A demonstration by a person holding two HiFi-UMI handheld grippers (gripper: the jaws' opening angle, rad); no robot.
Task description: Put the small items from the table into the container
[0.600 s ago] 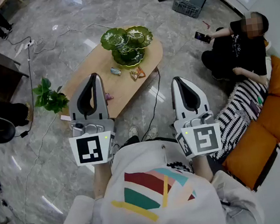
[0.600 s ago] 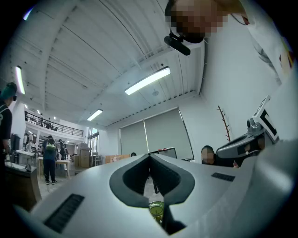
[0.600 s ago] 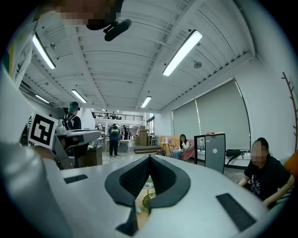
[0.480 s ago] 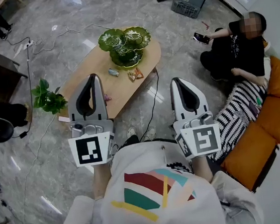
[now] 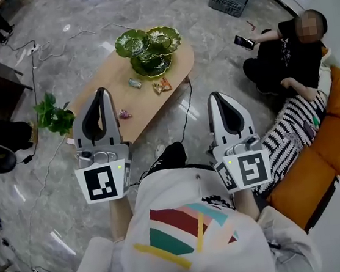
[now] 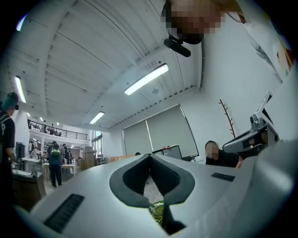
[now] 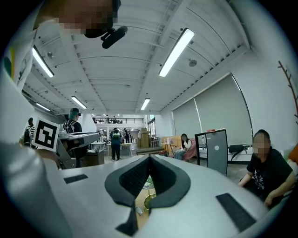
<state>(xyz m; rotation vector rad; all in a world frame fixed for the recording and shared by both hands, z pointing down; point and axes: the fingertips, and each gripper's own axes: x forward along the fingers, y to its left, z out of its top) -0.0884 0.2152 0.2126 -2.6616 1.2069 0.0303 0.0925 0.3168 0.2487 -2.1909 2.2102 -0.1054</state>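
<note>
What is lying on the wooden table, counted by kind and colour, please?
Green leaf-shaped dish: 1
Silvery small item: 1
Orange small items: 2, lying close together
Pink small item: 1
Total: 5

Green leafy dish far ahead of the fingers; wrapper, orange snack, pink bit lie nearer.

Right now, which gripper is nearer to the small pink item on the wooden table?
Left. The left gripper hovers by the wooden table's near end, the pink item just beside it in the head view. The right gripper is off to the table's side, farther away.
</note>
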